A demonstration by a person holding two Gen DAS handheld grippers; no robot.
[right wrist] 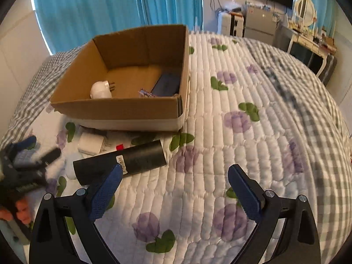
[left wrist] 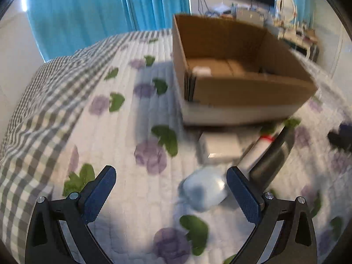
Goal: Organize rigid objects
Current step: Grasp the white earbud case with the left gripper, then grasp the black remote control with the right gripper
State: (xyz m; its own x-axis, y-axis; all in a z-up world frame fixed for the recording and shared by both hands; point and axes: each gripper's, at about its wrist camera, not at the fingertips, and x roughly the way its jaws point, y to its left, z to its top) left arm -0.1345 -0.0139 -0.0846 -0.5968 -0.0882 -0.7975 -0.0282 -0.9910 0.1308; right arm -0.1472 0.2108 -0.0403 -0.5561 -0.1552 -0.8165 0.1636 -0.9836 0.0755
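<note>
An open cardboard box (left wrist: 253, 92) (right wrist: 114, 110) stands on the quilted bed. Inside it lie a white plug adapter (right wrist: 100, 90), a dark flat case (right wrist: 166, 83) and a small purple item (right wrist: 144, 93). In front of the box lie a black cylinder (right wrist: 123, 162) (left wrist: 272, 160), a white flat box (left wrist: 220, 147) (right wrist: 91, 143), a white tube with a red band (left wrist: 259, 149) and a pale blue rounded object (left wrist: 203, 190). My left gripper (left wrist: 171, 180) is open and empty, just left of the blue object; it also shows in the right wrist view (right wrist: 28, 154). My right gripper (right wrist: 173, 178) is open and empty, right of the cylinder.
The bed carries a white quilt with purple flowers (right wrist: 237, 118) and a grey checked blanket (left wrist: 44, 101) at its edges. Blue curtains (right wrist: 88, 11) hang behind. A dresser with a mirror (right wrist: 308, 22), a TV and a small fridge stand at the back right.
</note>
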